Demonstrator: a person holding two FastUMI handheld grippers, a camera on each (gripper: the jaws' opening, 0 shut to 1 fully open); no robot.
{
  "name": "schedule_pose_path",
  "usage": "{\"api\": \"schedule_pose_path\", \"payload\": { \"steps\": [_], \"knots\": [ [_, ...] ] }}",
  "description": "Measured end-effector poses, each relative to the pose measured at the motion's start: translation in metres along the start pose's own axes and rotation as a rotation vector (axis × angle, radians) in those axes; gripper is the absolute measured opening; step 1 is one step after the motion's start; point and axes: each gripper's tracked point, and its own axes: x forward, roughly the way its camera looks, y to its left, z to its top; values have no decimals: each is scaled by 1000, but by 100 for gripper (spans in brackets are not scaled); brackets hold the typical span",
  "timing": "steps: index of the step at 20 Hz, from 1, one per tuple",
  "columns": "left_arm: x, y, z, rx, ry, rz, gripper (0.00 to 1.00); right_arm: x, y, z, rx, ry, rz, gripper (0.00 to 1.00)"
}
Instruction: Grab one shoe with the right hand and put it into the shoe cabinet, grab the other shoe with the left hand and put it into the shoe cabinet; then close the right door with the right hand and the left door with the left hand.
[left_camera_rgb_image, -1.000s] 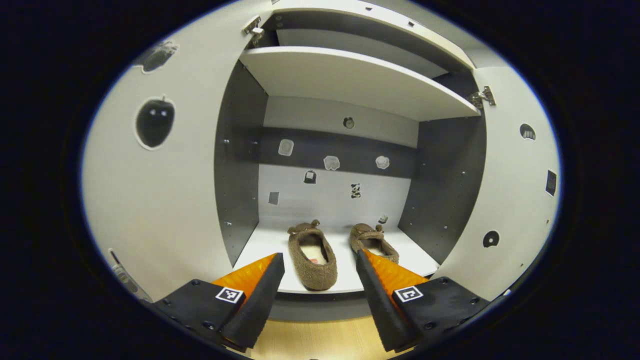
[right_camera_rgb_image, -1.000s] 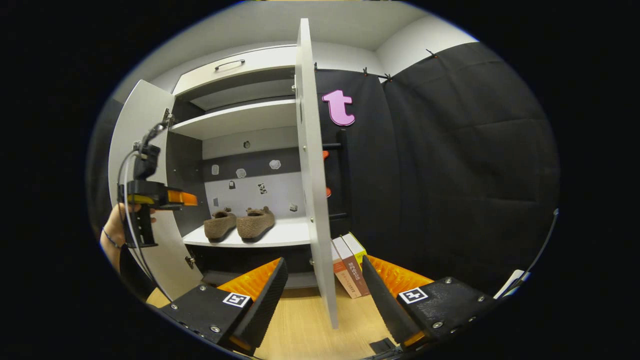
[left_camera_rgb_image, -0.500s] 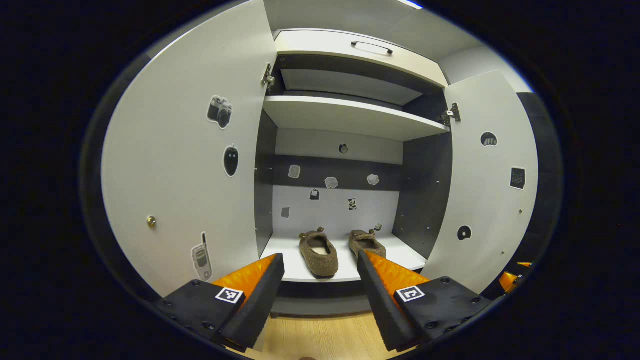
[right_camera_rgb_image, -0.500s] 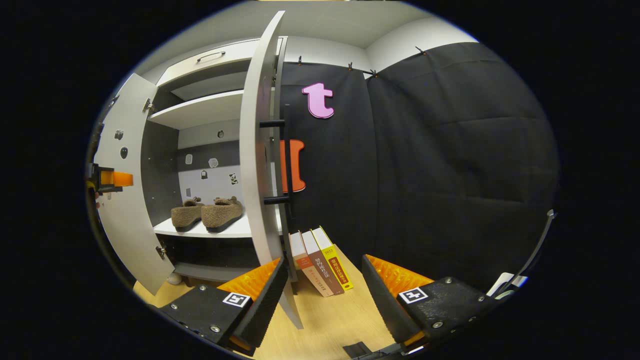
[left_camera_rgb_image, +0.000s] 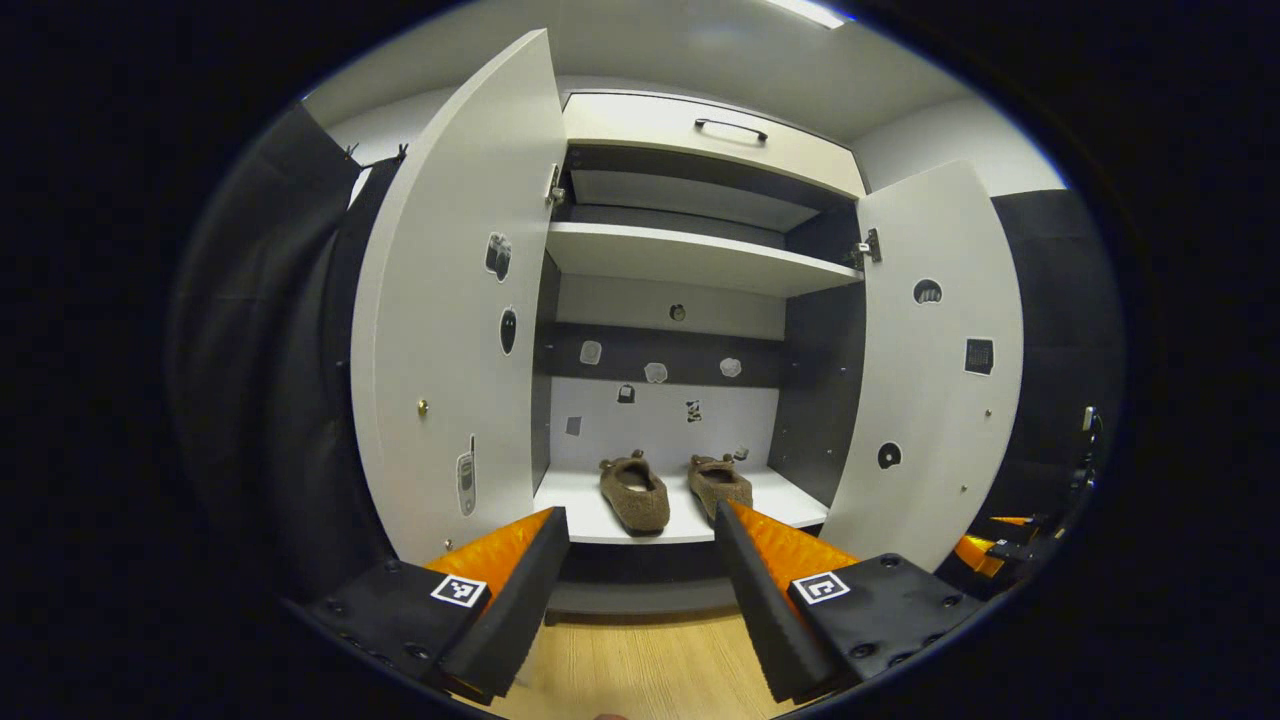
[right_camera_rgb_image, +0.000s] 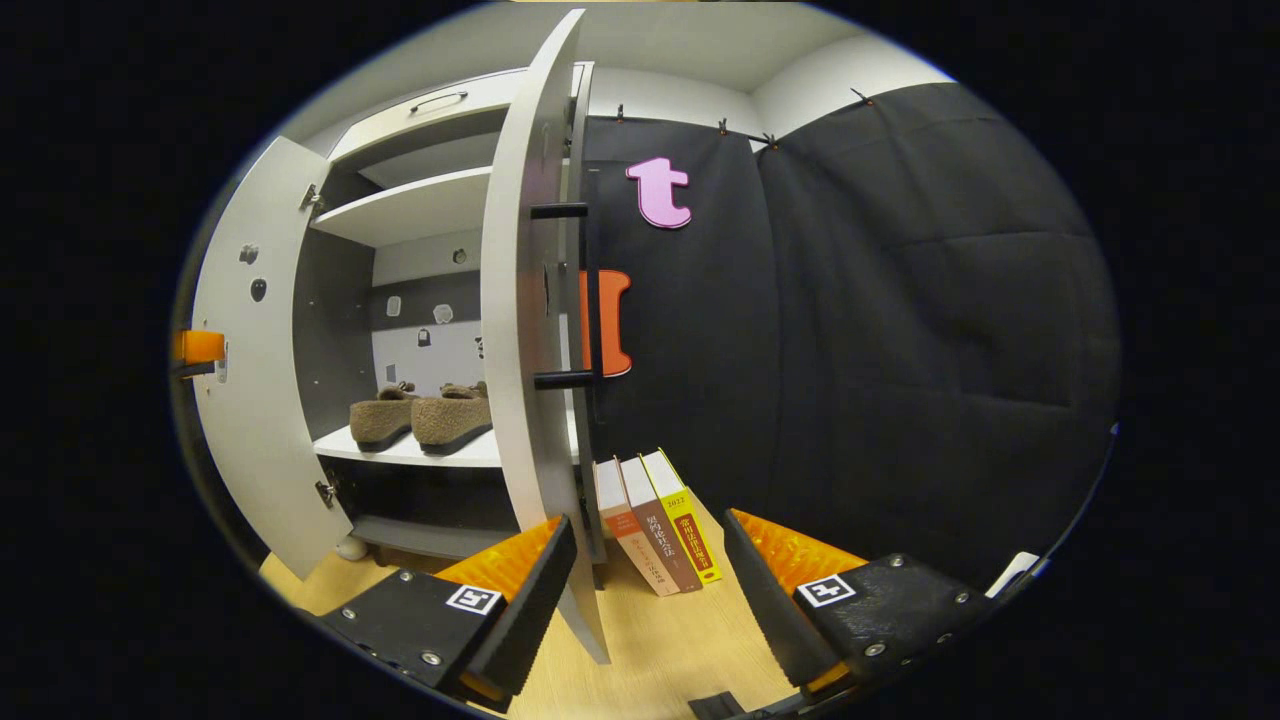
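Note:
Two brown fuzzy shoes, one on the left (left_camera_rgb_image: 634, 492) and one on the right (left_camera_rgb_image: 720, 483), stand side by side on the lower shelf (left_camera_rgb_image: 580, 510) of the white shoe cabinet. Both doors, left (left_camera_rgb_image: 450, 330) and right (left_camera_rgb_image: 935, 370), are swung wide. My left gripper (left_camera_rgb_image: 637, 518) is open and empty, some way back from the shelf. In the right gripper view the shoes (right_camera_rgb_image: 420, 418) show past the right door's edge (right_camera_rgb_image: 528, 300), whose black bar handle (right_camera_rgb_image: 592, 290) faces me. My right gripper (right_camera_rgb_image: 648, 525) is open and empty, low beside that door.
Three books (right_camera_rgb_image: 655, 520) lean against the cabinet's side on the wooden floor (right_camera_rgb_image: 660, 650). An upper shelf (left_camera_rgb_image: 690, 258) and a drawer with a handle (left_camera_rgb_image: 730, 128) sit above. My left gripper's body (right_camera_rgb_image: 200, 347) peeks past the left door (right_camera_rgb_image: 250, 380). Black cloth hangs on both sides.
My left gripper has drawn back from the cabinet, so the shoes look smaller and both doors show whole. My right gripper has shifted around to the outer side of the right door.

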Motion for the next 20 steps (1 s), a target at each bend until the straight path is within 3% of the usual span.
{"api": "schedule_pose_path", "payload": {
  "steps": [9,20],
  "knots": [
    [-19,4,8,-27,-15,-27,95,-3,26,-3,-18,-6,62,89],
    [-43,28,12,-30,-36,-14,95,13,100,-8,23,12,203,89]
  ]
}}
